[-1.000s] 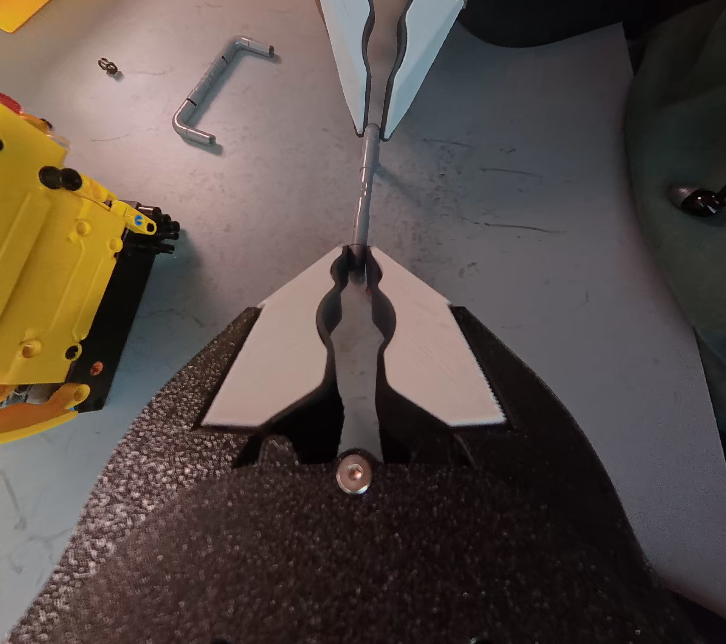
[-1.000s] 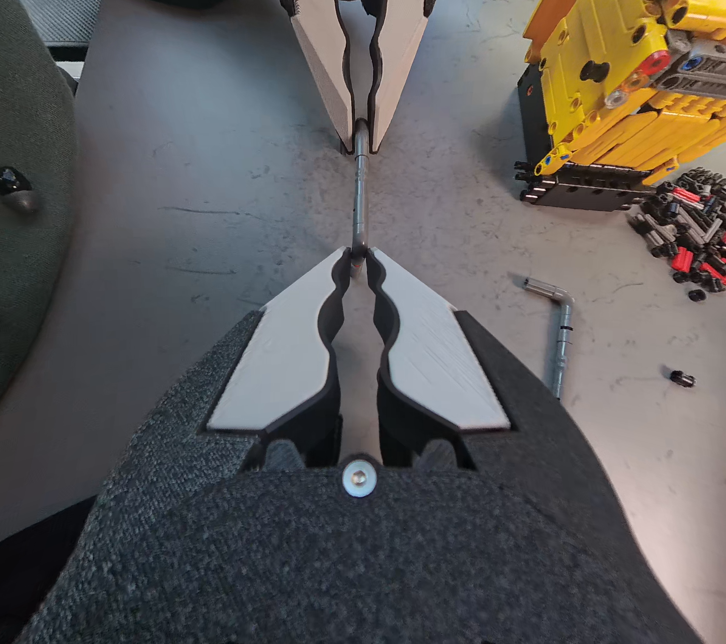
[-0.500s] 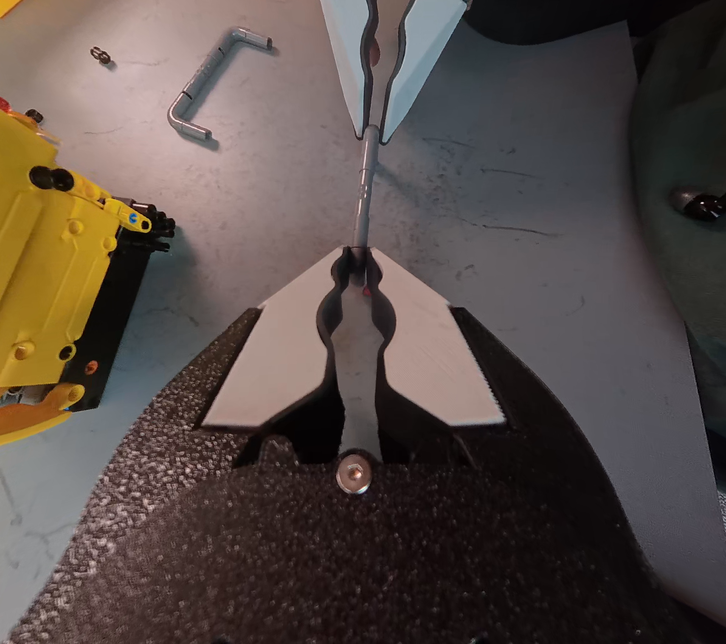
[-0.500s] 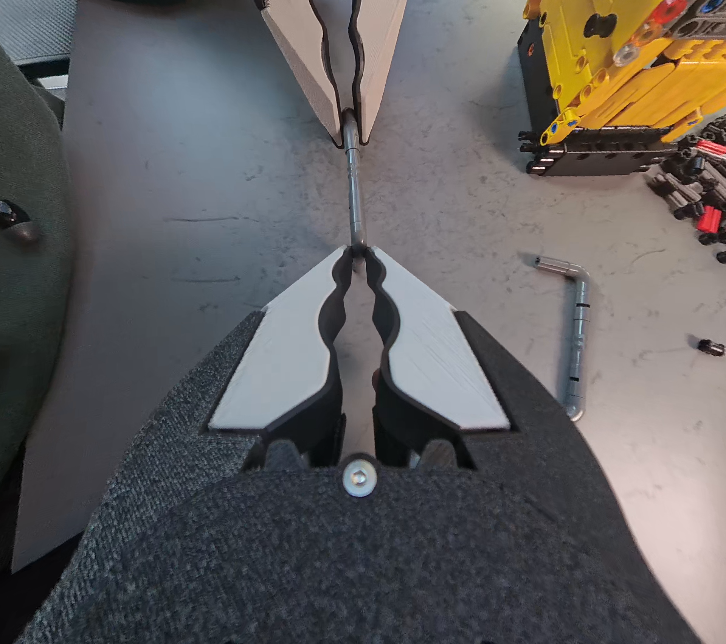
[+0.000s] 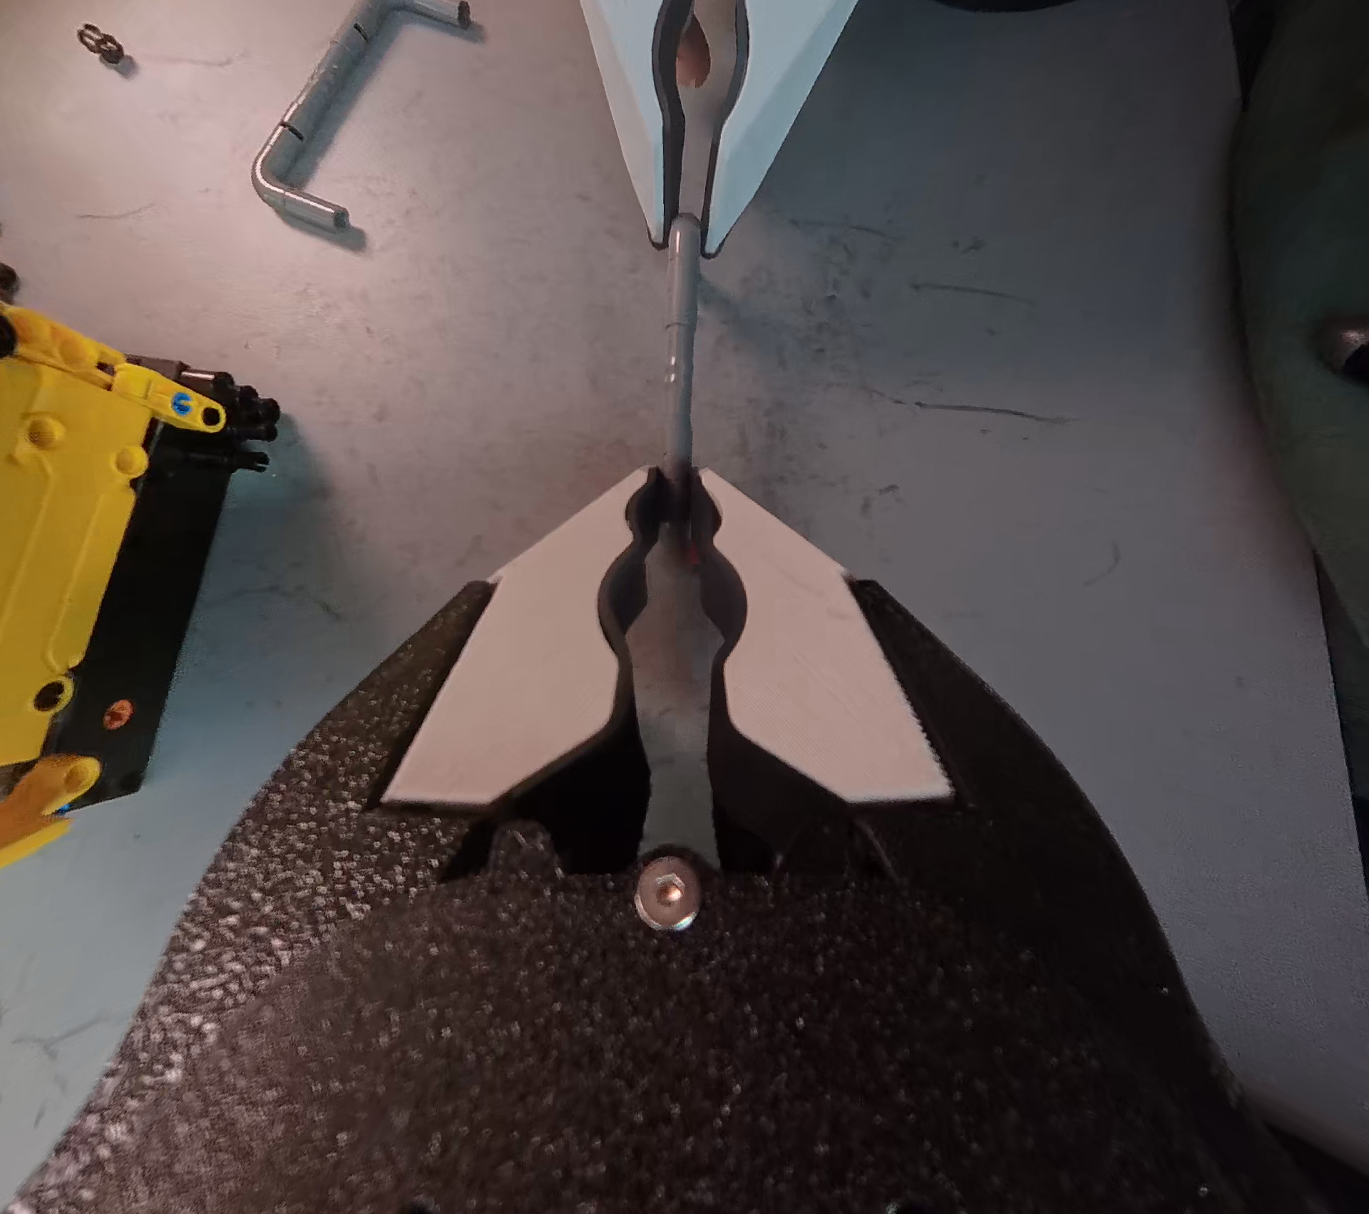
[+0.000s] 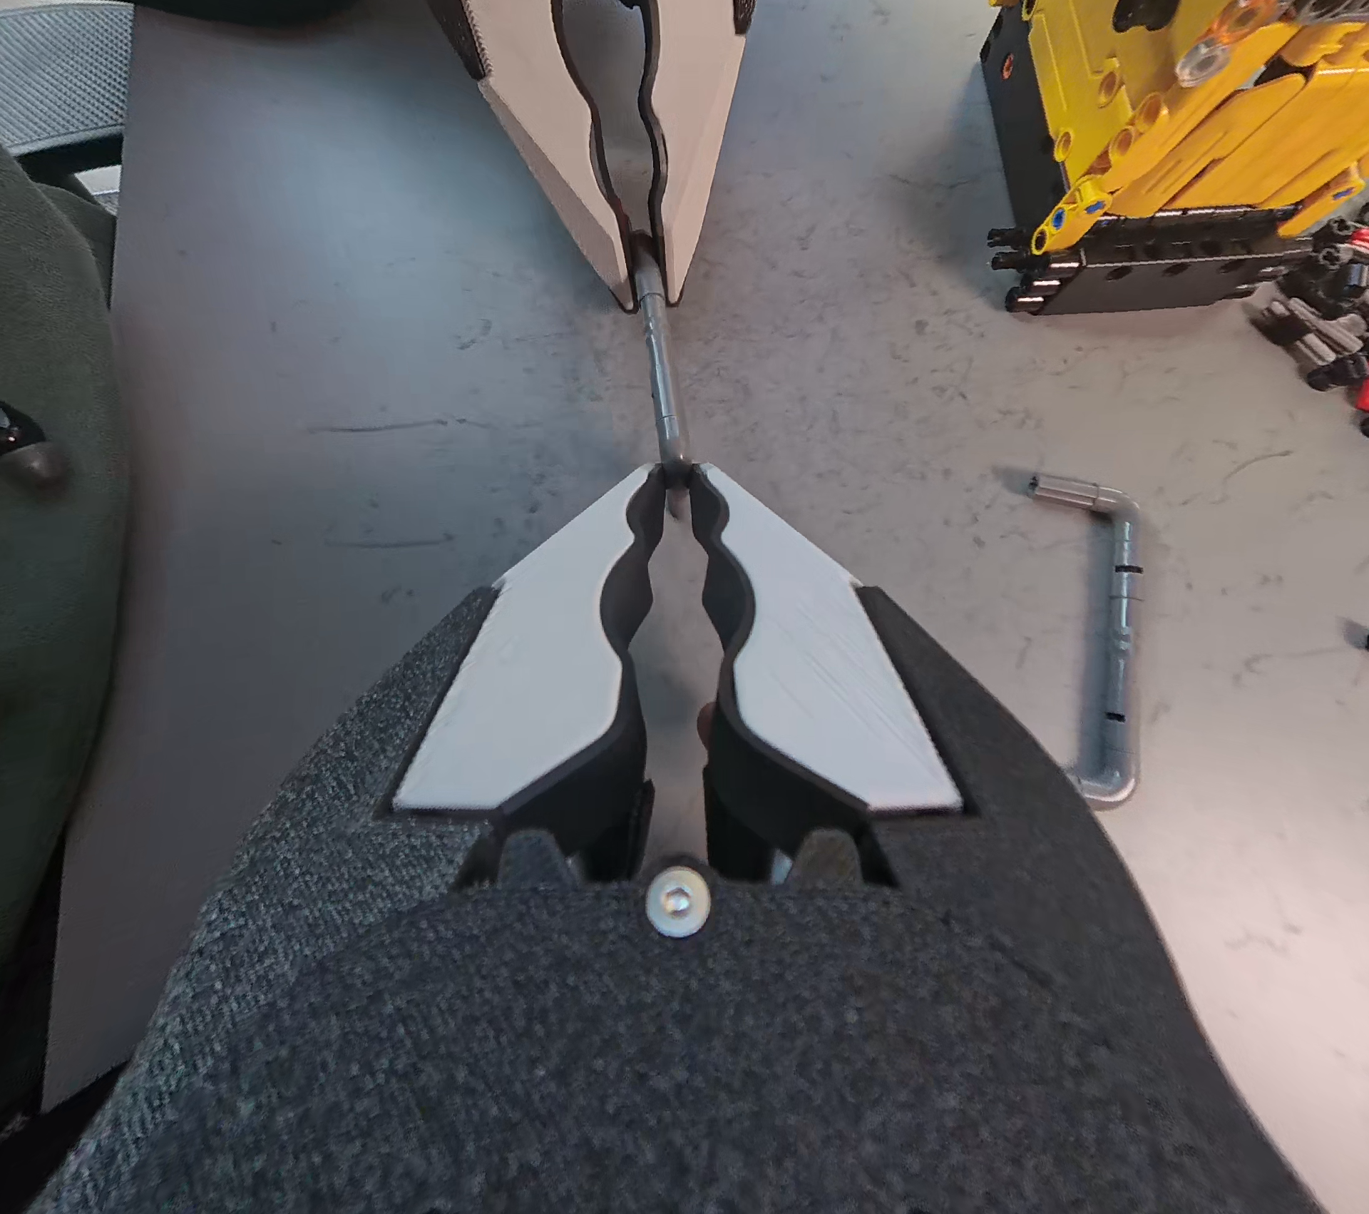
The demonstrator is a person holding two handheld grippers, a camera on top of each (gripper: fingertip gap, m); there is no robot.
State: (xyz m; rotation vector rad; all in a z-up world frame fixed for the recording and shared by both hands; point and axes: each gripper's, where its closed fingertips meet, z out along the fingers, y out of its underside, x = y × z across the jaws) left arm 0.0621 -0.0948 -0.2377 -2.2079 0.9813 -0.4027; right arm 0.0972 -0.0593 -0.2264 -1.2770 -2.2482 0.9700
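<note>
While both grippers clamp grey rod point(image 5: 681, 348) | table point(image 5: 1037, 289) edge right

Workbench or hobby desk, scuffed grey tabletop point(image 5: 963, 511), yellow brick-built model point(image 6: 1185, 67), loose connector pins point(image 6: 1326, 333)

left claw point(image 5: 678, 478): two pale grey wedge fingers point(image 5: 533, 682), fine print ridges, black wavy inner pads
left body point(image 5: 667, 1045): black, coarse speckled texture, one silver hex-socket screw point(image 5: 667, 898) on centreline
right claw point(image 6: 675, 474): same pale grey wedges point(image 6: 822, 667), black scalloped pads
right body point(image 6: 667, 1067): dark grey, finer woven-looking texture, one silver hex-socket screw point(image 6: 677, 910) at centre
serrations: small teeth on outer edge of left claw's right finger
cables/markings: none visible
</note>
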